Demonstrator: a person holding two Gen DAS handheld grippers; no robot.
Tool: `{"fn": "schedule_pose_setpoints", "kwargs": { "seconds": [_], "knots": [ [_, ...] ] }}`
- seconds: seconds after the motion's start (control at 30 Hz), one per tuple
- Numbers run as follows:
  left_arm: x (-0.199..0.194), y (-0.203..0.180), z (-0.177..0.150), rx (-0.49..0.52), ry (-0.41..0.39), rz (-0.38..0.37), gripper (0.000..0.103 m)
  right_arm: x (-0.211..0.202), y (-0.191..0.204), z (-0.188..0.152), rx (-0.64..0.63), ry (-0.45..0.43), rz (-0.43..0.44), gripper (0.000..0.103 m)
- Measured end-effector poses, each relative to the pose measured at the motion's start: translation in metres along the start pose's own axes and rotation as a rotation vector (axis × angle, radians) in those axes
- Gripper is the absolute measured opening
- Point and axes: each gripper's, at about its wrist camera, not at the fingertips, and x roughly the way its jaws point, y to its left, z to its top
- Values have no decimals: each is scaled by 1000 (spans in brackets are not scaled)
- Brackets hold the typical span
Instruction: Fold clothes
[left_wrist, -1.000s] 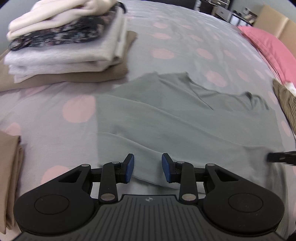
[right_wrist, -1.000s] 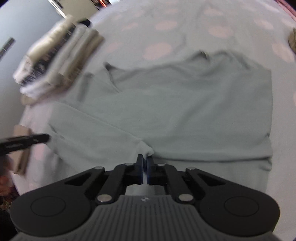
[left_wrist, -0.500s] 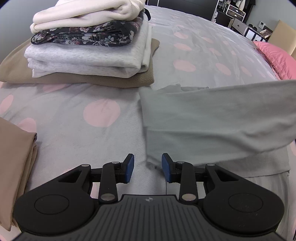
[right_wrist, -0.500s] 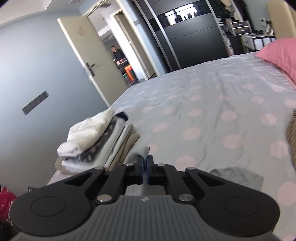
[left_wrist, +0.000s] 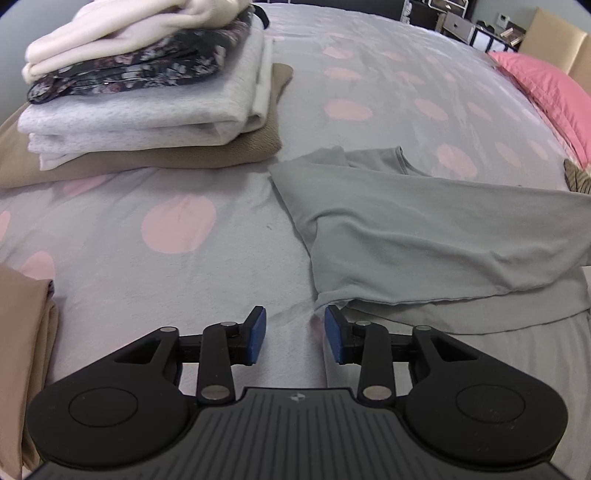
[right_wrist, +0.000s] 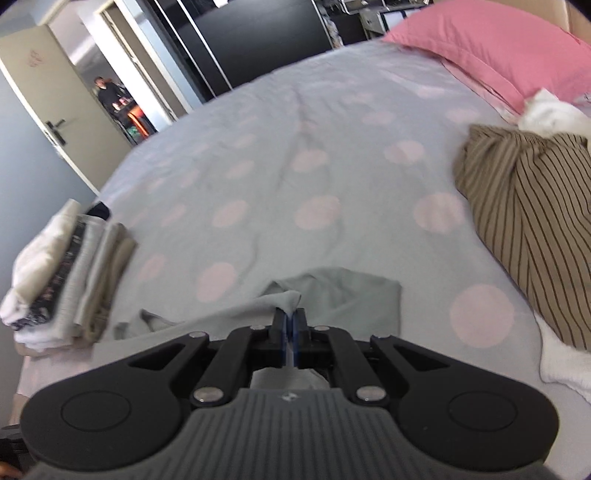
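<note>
A grey-green top lies on the spotted bedspread, one half folded across the other. My left gripper hovers just off the garment's near left corner; its jaws are opening and only bedspread shows between the blue pads. In the right wrist view my right gripper is shut on a pinch of the same grey-green top, whose cloth trails away left and under the tool.
A stack of folded clothes sits at the far left of the bed. A tan folded piece lies near left. A striped brown garment, a white garment and a pink pillow lie right. A person stands beyond the open door.
The right gripper carried the top's edge over to the right, folding the garment in half. The left gripper's jaws stand wider, and the cloth that lay between them is gone.
</note>
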Motion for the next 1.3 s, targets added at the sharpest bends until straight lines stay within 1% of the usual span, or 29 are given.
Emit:
{"fn": "schedule_pose_setpoints", "kwargs": {
  "seconds": [0.1, 0.2, 0.23, 0.27, 0.33, 0.47, 0.6, 0.7, 0.73, 0.77, 0.83, 1.03, 1.1, 1.2, 1.3],
  "knots": [
    [1, -4, 4, -7, -5, -10, 40, 15, -10, -4, 3, 25, -23, 7],
    [-2, -6, 10, -20, -26, -26, 42, 21, -19, -7, 22, 36, -42, 16],
    [-2, -7, 12, -19, -34, -29, 44, 20, -22, -8, 24, 36, -49, 25],
    [-2, -8, 14, -19, -38, -29, 44, 20, -24, -9, 26, 36, -54, 28],
    [1, -10, 17, -20, -37, -22, 44, 21, -29, -12, 30, 46, -60, 28],
    [11, -10, 23, -57, -30, -26, 44, 37, -36, -24, 49, 111, -54, 28],
    [14, -10, 27, -75, -28, -22, 44, 56, -42, -30, 84, 158, -91, 28],
    [14, -10, 29, -79, -29, -24, 44, 65, -46, -33, 125, 183, -80, 28],
    [15, -10, 29, -80, -28, -25, 44, 65, -45, -34, 131, 188, -78, 21],
    [16, -10, 30, -82, -26, -25, 44, 64, -45, -35, 133, 192, -77, 15],
    [17, -9, 30, -86, -24, -21, 44, 57, -41, -33, 124, 175, -87, 9],
    [16, -6, 30, -100, -30, -23, 44, 7, -26, -23, 89, 98, -20, 7],
    [17, -5, 29, -103, -24, -26, 44, -8, -27, -24, 75, 89, -16, 7],
    [20, -5, 27, -111, -8, -34, 45, -8, -38, -32, 61, 111, -61, 7],
    [22, -4, 26, -126, 6, -49, 50, 5, -55, -43, 84, 160, -103, 7]
  ]
}}
